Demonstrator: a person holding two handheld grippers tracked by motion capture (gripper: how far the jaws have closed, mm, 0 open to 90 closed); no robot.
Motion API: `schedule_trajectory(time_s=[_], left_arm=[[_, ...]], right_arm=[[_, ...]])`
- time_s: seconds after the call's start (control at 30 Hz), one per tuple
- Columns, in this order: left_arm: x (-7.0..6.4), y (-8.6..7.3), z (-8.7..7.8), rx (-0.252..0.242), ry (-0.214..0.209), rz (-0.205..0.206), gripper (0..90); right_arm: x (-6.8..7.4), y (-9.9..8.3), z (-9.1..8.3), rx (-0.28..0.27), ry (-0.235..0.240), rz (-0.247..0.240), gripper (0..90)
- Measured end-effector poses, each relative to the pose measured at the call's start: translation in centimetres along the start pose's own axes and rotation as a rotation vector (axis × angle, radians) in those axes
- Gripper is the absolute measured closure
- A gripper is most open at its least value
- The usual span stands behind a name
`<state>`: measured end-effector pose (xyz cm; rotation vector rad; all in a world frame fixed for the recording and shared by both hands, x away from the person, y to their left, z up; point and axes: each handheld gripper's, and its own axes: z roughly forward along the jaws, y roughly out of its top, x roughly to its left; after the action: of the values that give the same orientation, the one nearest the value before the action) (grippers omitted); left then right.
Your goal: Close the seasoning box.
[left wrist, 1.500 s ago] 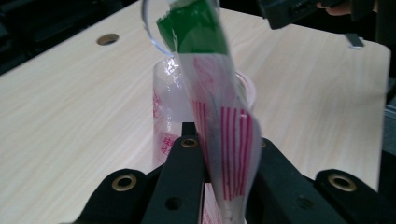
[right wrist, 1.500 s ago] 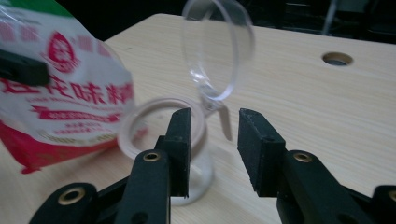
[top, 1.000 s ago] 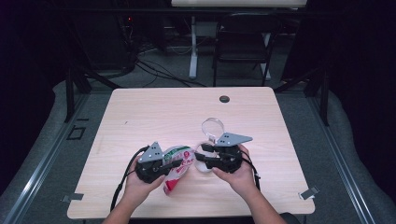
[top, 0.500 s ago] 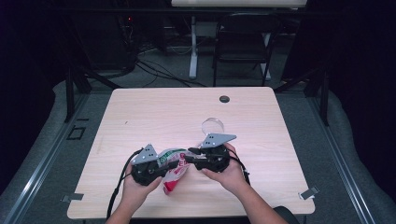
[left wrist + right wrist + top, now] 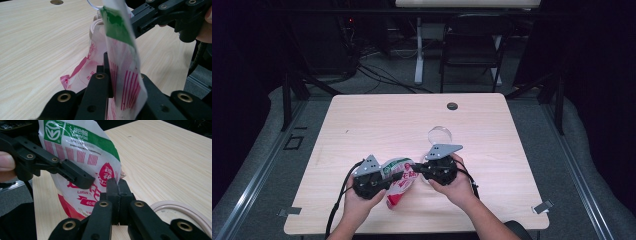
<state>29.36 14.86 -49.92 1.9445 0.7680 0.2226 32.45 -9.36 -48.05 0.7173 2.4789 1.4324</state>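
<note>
While both my tongs pinch opposite edges of the red, white and green printed plastic snack packet [image 5: 398, 176], held just above the pale wooden bench [image 5: 362, 125] near me, I should pull apart evenly. My left tongs [image 5: 388, 181] and right tongs [image 5: 418, 170] are clamped on it. Beyond, the high view shows a clear glass bowl [image 5: 440, 135]; my right gripper view shows the printing.
</note>
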Motion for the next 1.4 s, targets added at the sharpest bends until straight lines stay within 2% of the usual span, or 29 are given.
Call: schedule_trajectory(time_s=[0.1,0.2,0.27,0.37,0.4,0.47,0.57,0.7,0.87,0.93,1.03,1.17,1.4], left_arm=[[0.0,-0.2,0.0,0.002,0.012,-0.018,83.7],[-0.1,-0.7,-0.1,-0.010,0.011,-0.039,73.6],[-0.1,-1.3,-0.2,-0.005,0.019,-0.050,68.8],[-0.3,-2.0,-0.3,-0.022,0.033,-0.065,59.9],[-0.4,-2.2,-0.3,-0.018,0.038,-0.055,56.2],[-0.6,-2.7,-0.2,-0.021,0.059,-0.061,49.6],[-0.6,-3.5,0.2,-0.028,0.064,-0.089,46.7],[-0.4,-3.9,0.9,0.001,0.068,-0.121,43.6],[-0.7,-4.4,1.8,0.024,0.124,-0.115,33.8],[-0.9,-4.8,2.2,0.021,0.145,-0.130,32.2],[-1.0,-5.1,2.4,0.019,0.167,-0.117,31.7],[-1.0,-5.6,2.8,0.016,0.184,-0.122,31.6],[-0.6,-6.1,3.2,0.013,0.202,-0.157,31.4]], right_arm=[[0.0,0.0,-0.1,0.002,-0.004,0.003,90.0],[0.1,0.0,-0.2,-0.002,-0.013,-0.001,90.0],[0.1,-0.1,-0.2,-0.005,-0.014,0.002,90.0],[0.1,-0.2,-0.3,-0.012,-0.016,0.003,90.0],[0.1,-0.2,-0.3,-0.011,-0.016,0.003,90.0],[0.2,-0.3,-0.4,-0.012,-0.018,0.005,90.0],[0.1,-0.3,-0.4,-0.017,-0.016,0.008,90.0],[0.1,-0.3,-0.4,-0.021,-0.013,0.010,90.0],[0.1,-0.4,-0.5,-0.018,-0.010,0.009,90.0],[0.1,-0.4,-0.6,-0.016,-0.012,0.006,90.0],[0.1,-0.5,-0.6,-0.019,-0.014,0.006,90.0],[0.1,-0.5,-0.6,-0.019,-0.011,0.005,90.0],[0.1,-0.6,-0.6,-0.022,-0.010,0.007,90.0]])
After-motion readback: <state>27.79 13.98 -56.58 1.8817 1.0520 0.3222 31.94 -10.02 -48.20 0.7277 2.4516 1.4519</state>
